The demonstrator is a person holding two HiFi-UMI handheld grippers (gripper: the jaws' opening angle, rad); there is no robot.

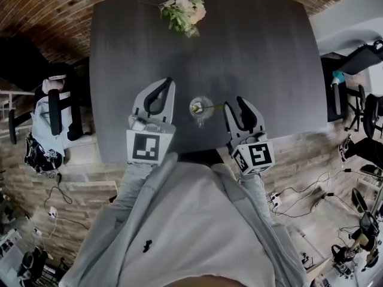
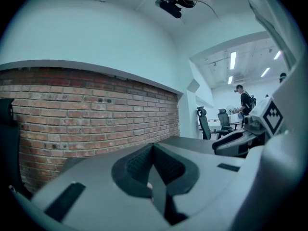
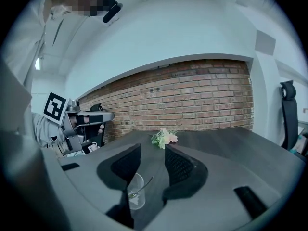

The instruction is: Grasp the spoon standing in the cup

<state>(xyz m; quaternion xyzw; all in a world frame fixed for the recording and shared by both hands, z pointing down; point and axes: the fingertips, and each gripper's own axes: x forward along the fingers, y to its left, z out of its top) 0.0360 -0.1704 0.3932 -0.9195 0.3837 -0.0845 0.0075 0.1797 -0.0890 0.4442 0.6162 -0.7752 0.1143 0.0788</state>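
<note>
A clear glass cup stands on the dark table near its front edge, with a metal spoon leaning in it, handle tilted to the right. My right gripper hovers just right of the cup, open, its fingertips close to the spoon's handle and apart from it. In the right gripper view the cup and spoon show low between the open jaws of that gripper, nearer the left pad. My left gripper is left of the cup, shut and empty; its own view shows the left gripper with pads together.
A bunch of pale flowers lies at the table's far side, also visible as flowers ahead of the right jaws. A chair stands left of the table and office chairs to the right. A brick wall runs behind.
</note>
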